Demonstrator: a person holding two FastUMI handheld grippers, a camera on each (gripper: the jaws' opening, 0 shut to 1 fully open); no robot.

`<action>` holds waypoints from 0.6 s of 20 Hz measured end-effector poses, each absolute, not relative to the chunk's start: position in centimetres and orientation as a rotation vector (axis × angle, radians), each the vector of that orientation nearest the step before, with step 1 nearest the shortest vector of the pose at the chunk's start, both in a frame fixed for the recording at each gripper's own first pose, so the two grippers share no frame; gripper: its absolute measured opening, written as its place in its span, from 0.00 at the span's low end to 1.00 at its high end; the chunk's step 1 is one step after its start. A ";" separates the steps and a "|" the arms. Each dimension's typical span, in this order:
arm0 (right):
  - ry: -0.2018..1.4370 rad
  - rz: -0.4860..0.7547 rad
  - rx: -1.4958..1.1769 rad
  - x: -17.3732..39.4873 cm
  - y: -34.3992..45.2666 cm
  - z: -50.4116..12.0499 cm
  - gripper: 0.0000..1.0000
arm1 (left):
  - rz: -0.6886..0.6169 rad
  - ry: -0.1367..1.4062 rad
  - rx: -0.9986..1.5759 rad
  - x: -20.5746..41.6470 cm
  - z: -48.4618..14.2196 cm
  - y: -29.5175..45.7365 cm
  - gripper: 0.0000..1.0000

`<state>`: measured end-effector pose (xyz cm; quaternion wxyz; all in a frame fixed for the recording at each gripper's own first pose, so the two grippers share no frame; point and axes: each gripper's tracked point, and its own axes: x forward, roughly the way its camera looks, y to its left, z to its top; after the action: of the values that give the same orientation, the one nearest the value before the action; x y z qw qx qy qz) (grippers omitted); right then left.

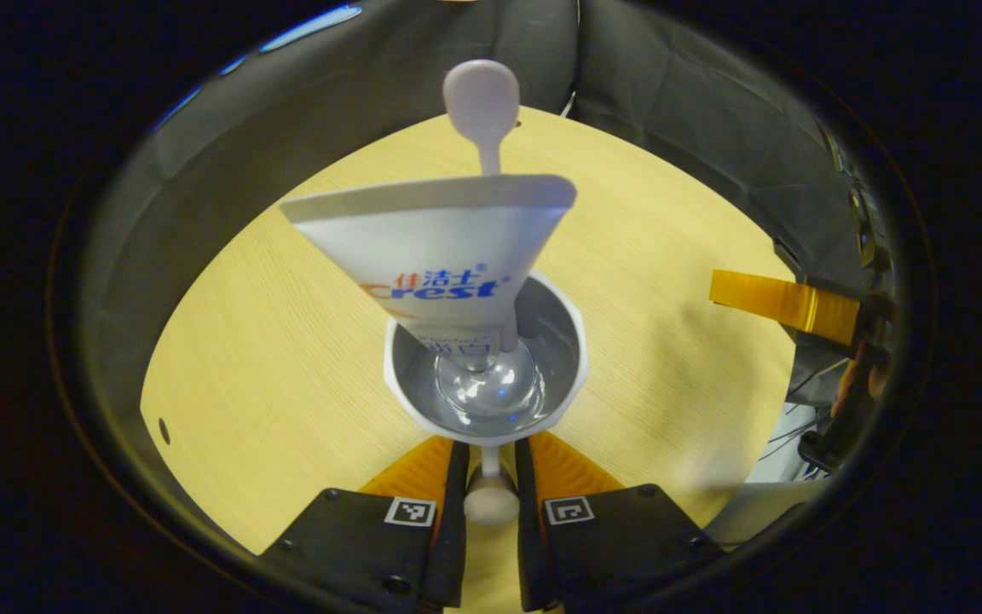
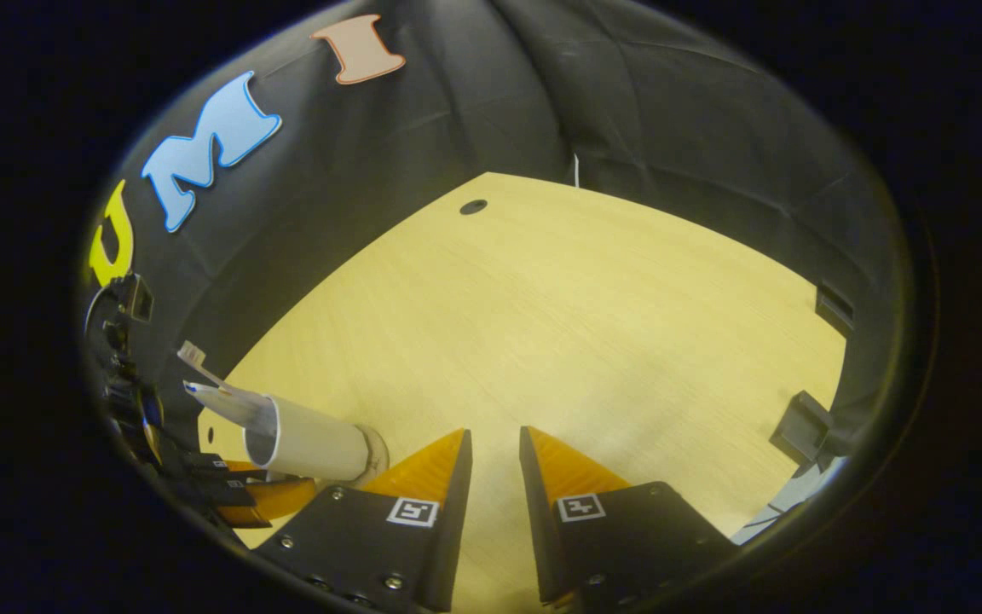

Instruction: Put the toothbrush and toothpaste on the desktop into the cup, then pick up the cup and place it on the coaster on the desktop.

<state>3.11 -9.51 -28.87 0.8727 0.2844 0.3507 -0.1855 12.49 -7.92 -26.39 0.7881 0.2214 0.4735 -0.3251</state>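
Gripper fingers on the left are pinched onto the cup's handle, a slim white stem ending in a rounded knob that sits squeezed between the 2 of them. Holding by the handle keeps the cup level and its mouth free, so what stands inside need not be touched.

From the left gripper view one looks straight down into the cup: white, with a faceted rim and a glossy grey inside. The toothpaste, a white tube with blue and orange print, stands in it cap down with its flat crimped end fanning upward. The toothbrush stands behind the tube, its pale rounded end rising above it. Both are already in, so by my reading the carry to the coaster is what remains; I can't pick out a coaster for certain, nor tell whether the cup is lifted or resting on the desktop.

In the right gripper view, the right gripper hangs empty above bare wood, its fingers parted by a narrow gap, well clear of the cup at its left, probably to stay out of the way.
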 end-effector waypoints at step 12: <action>0.712 -0.341 0.562 3.1 -9.8 -27.8 0.36 | -0.682 0.933 0.506 13.5 -25.3 -7.6 0.46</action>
<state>3.14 -9.84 -27.84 0.8848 0.2703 0.3423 -0.1640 13.50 -7.59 -25.28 0.8075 0.2365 0.4363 -0.3189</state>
